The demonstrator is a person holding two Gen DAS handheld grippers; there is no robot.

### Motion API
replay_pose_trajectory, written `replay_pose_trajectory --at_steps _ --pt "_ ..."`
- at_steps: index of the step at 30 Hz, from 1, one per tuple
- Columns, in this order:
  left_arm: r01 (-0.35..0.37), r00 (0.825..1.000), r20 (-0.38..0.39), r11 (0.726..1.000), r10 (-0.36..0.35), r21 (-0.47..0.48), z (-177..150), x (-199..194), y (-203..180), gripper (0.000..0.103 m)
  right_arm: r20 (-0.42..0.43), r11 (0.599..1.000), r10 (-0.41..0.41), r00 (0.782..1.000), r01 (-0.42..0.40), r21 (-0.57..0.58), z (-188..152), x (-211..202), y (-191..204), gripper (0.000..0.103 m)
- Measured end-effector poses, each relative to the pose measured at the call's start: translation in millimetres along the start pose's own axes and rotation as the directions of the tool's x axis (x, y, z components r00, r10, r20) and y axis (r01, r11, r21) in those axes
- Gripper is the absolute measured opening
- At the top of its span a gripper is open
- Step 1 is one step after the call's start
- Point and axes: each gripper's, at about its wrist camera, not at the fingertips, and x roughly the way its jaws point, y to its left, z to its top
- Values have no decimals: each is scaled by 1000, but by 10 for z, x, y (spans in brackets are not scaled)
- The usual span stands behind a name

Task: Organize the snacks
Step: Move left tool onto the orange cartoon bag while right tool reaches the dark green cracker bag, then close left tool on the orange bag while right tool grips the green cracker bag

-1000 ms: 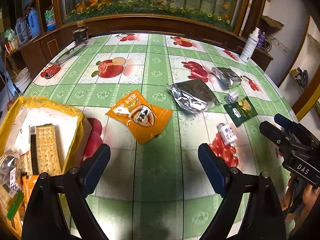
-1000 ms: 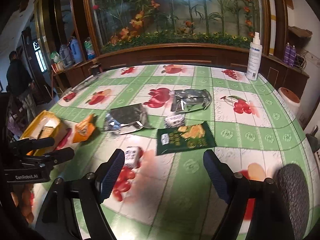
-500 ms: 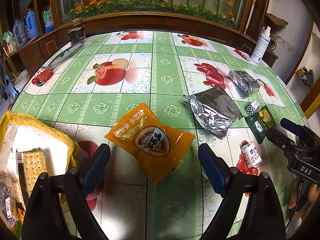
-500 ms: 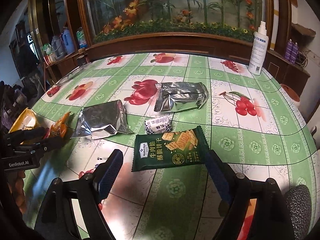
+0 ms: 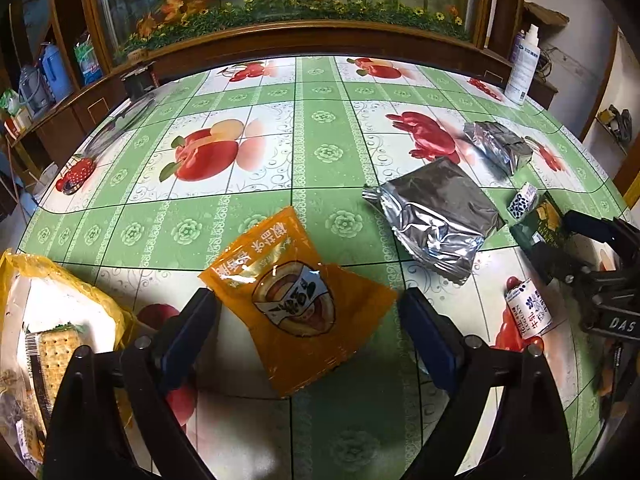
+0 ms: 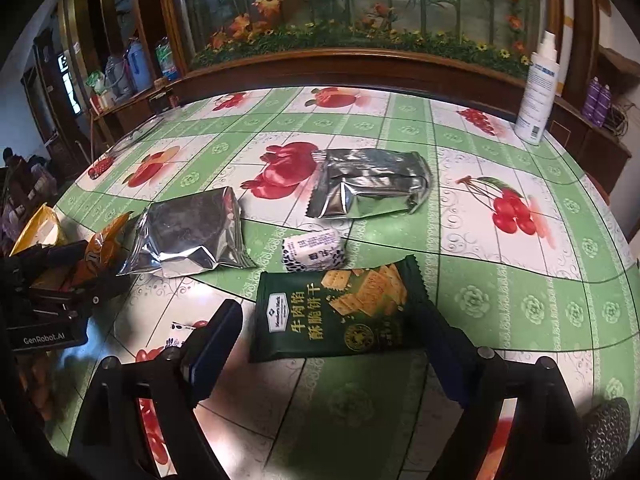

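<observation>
My left gripper (image 5: 308,320) is open, its fingers on either side of an orange snack packet (image 5: 296,300) lying flat on the table. My right gripper (image 6: 332,332) is open around a dark green cracker packet (image 6: 340,316). Two silver foil bags lie farther out, one nearer (image 6: 192,236) and one farther (image 6: 368,188). A small white candy (image 6: 314,250) lies between them. Another white candy (image 5: 528,312) lies to the right in the left wrist view.
A yellow bag (image 5: 52,320) holding crackers and other snacks sits at the table's left edge. A white spray bottle (image 6: 538,88) stands at the far right. A wooden cabinet with a flower display (image 6: 360,20) runs behind the table.
Both grippers have moved forward and down. The orange packet now sits between the left fingers and the green packet between the right fingers. Both stay open.
</observation>
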Motion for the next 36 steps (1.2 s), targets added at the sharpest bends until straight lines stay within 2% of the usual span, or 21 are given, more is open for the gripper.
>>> replay_pose_trajectory --at_steps 2,5,6,8,11,13,15,17,18,19,22,30,36 --pt "-1 1000 -1 1000 1 1 13 9 -7 96 -26 999 -34 999 33 -39 18 60 73 93" --pt "0 1000 1 1000 0 2 25 17 -6 96 -25 998 -36 999 35 -42 32 69 85 95" --pt "4 1000 2 1000 -4 4 27 21 -9 96 -25 999 -37 999 36 -40 28 67 79 93" --pt "8 1000 5 1000 -9 10 23 16 -8 94 -21 999 -35 999 34 -33 21 54 66 83" --pt "-10 1000 28 1000 10 11 11 -24 35 76 -15 999 -38 999 37 -34 10 23 80 77" --pt "-19 999 35 1000 19 6 9 -51 90 56 -12 998 -47 999 46 -38 0 2 104 73" --pt "-5 999 35 1000 5 11 8 -67 121 53 3 998 -48 999 48 -33 -10 -29 115 68" --pt "-6 999 41 1000 5 19 -9 -89 116 49 41 999 -25 999 27 -28 -3 -112 130 53" --pt "-4 999 48 1000 3 22 -21 -109 112 46 47 1000 -17 999 18 -26 11 -143 143 40" --pt "3 999 52 1000 -4 27 -32 -126 103 40 48 999 -19 999 21 -24 26 -170 158 35" --pt "25 998 54 999 -27 38 -71 -156 61 34 44 999 -19 999 21 -43 30 -190 191 33" --pt "98 993 54 994 -100 41 -116 -210 100 29 67 1000 10 998 -10 9 -24 -287 50 32" --pt "127 990 58 991 -129 37 -137 -233 106 28 108 999 25 994 -30 40 -39 -420 -29 25"
